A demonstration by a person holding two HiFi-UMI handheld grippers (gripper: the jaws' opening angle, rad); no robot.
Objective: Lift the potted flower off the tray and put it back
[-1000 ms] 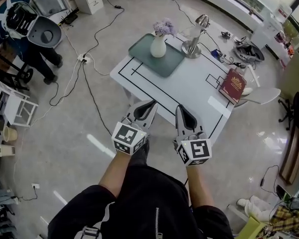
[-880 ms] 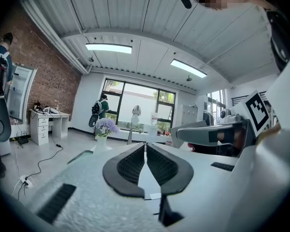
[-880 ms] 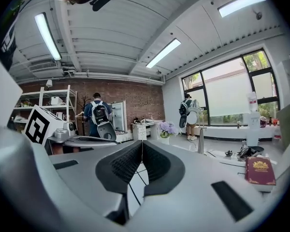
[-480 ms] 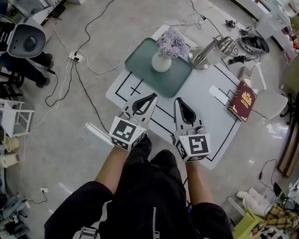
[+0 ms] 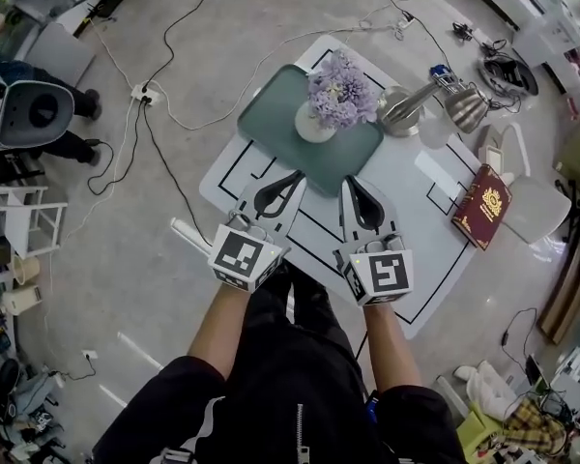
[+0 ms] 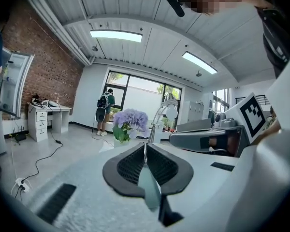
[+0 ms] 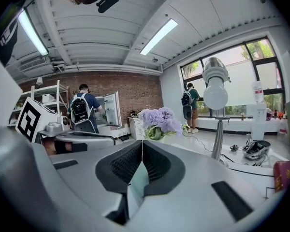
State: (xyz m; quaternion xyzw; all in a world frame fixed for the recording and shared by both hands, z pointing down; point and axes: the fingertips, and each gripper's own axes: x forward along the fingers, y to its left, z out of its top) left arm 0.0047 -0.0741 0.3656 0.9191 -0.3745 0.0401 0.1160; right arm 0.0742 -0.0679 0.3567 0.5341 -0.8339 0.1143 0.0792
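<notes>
A: Surroundings? What stands around the pot?

B: White rectangular desk marked with black lines. On it, at the far left corner, is a grey-green rounded rectangular tray. A brushed-metal desk lamp stands just beside the tray's right edge, with its head tipped out to the right. A dark red hardback book lies well apart, at the desk's right edge. White cables trail over the grey floor to the left.

A: And the task's thing?

B: The potted flower, lilac blooms in a small white round vase, sits on the tray toward its right half. It stands upright with its long axis vertical and the blooms on top. Both gripper views show it dead ahead of the tips, and the lamp to its right.

A: In the way?

B: Only the tray's near rim lies between the tips and the vase. The lamp is the closest neighbour on the right side.

A: Claws?

B: The left claw has its jaws pressed together with nothing between them. The right claw is the same, closed on nothing. Both hover side by side over the desk's near part, pointing at the tray and apart from the pot.
</notes>
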